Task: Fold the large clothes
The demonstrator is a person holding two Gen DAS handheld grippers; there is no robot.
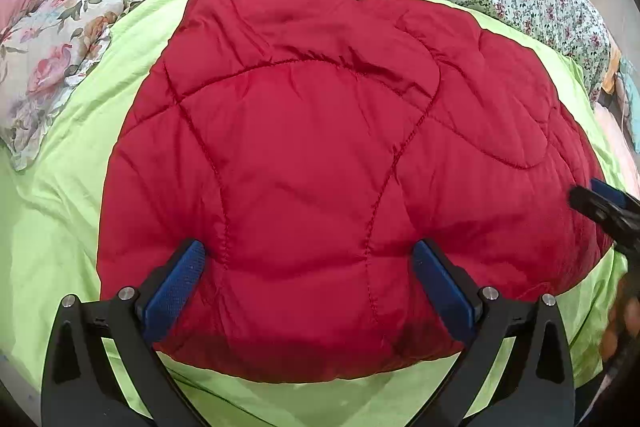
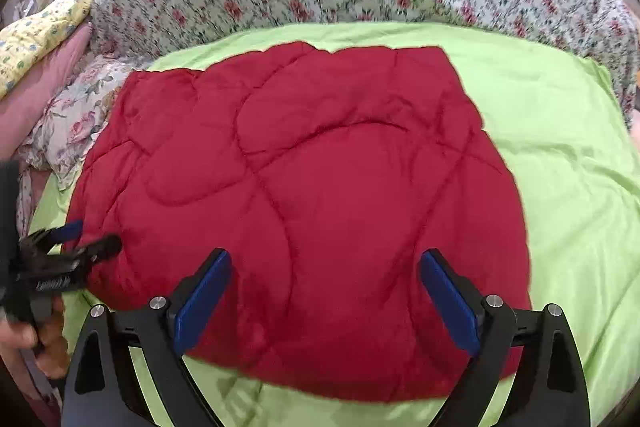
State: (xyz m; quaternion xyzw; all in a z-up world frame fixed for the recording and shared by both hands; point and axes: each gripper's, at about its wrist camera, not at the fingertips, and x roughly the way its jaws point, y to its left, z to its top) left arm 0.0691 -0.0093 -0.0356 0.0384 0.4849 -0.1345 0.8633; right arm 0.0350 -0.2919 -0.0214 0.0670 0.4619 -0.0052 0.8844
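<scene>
The red quilted padded garment (image 1: 320,163) lies flat on the lime-green bed sheet (image 1: 56,235), straight ahead of both tools, its long axis running left to right. My left gripper (image 1: 310,287) and right gripper (image 2: 326,295) both hover spread wide over its near edge, holding nothing, about equally close. Only the right view shows the garment's whole far right corner; the left view is sharper.
</scene>
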